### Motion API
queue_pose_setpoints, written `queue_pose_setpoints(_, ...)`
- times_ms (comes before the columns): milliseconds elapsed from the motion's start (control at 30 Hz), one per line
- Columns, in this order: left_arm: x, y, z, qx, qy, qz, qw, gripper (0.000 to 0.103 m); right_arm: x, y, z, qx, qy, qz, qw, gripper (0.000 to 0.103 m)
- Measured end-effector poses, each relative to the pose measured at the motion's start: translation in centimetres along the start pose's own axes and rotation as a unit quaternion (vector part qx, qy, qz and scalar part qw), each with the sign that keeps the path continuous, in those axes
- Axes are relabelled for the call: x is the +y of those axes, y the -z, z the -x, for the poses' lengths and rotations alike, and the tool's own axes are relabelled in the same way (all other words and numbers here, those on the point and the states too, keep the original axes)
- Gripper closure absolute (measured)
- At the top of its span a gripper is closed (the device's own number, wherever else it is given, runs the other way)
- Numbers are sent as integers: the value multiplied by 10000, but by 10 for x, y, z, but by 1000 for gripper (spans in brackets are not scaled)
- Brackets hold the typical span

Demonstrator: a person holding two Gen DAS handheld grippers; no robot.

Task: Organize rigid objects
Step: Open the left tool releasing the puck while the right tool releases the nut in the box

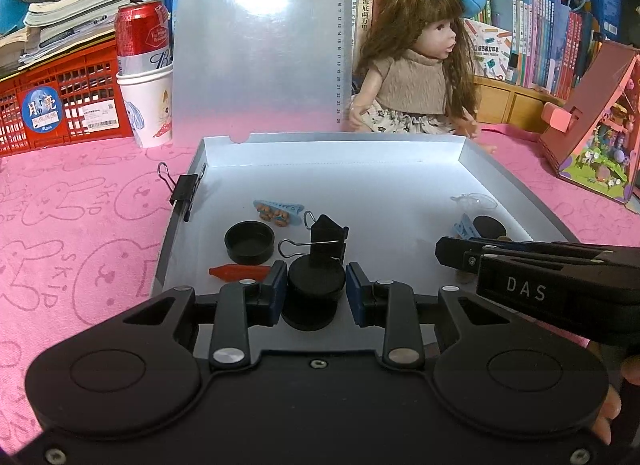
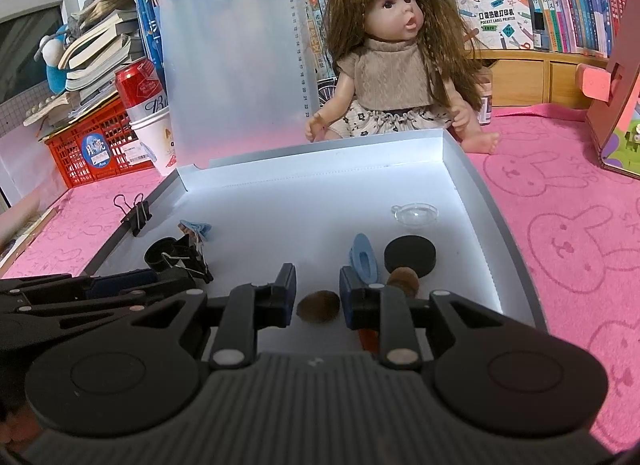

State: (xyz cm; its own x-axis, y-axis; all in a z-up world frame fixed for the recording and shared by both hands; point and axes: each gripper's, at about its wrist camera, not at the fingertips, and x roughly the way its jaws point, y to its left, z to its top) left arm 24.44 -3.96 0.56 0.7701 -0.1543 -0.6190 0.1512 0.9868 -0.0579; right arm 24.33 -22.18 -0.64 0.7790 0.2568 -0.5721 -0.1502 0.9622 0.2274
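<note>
A pink rabbit-print cloth covers the table (image 2: 560, 193), and on it sits a shallow white plastic box (image 1: 516, 205) with its translucent lid (image 1: 256, 45) standing upright at the back. A long-haired doll in a beige top (image 2: 392, 61) sits just behind the box, with a red plastic crate (image 1: 60, 101) and a red drink can in a white paper cup (image 1: 146, 77) off to the left.

The left gripper (image 1: 316, 293) hovers low over the near left part of the box, its blue-padded fingers spread around a stack of black round lids (image 1: 314, 293) without clearly touching them. The right gripper (image 2: 318, 297) hangs over the near right part, fingers apart at moderate width, with a brown nut-like piece (image 2: 319, 305) lying on the box floor between them, not gripped.

Inside the box, smaller things lie scattered: an open black round cap (image 1: 249, 241), a black disc (image 2: 410, 255), black binder clips (image 1: 320, 239) just behind the stack, a blue plastic clip (image 2: 365, 259), a clear plastic dome (image 2: 414, 215), an orange crayon-like stick (image 1: 236, 272) and a blue hair clip with small orange figures (image 1: 278, 212). Another black binder clip (image 1: 182, 191) is clamped on the box's left wall.
</note>
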Motion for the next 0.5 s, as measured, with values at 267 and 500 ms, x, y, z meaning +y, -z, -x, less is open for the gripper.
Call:
queue_pose_setpoints(267, 2, 0, 0, 39, -25, 26, 10000, 69, 0, -1, 3, -59, -6, 11, 10000, 71)
queue_pose_setpoints(500, 3, 0, 4, -9, -34, 39, 10000, 60, 3, -2, 9, -169, 34, 59, 9998, 53)
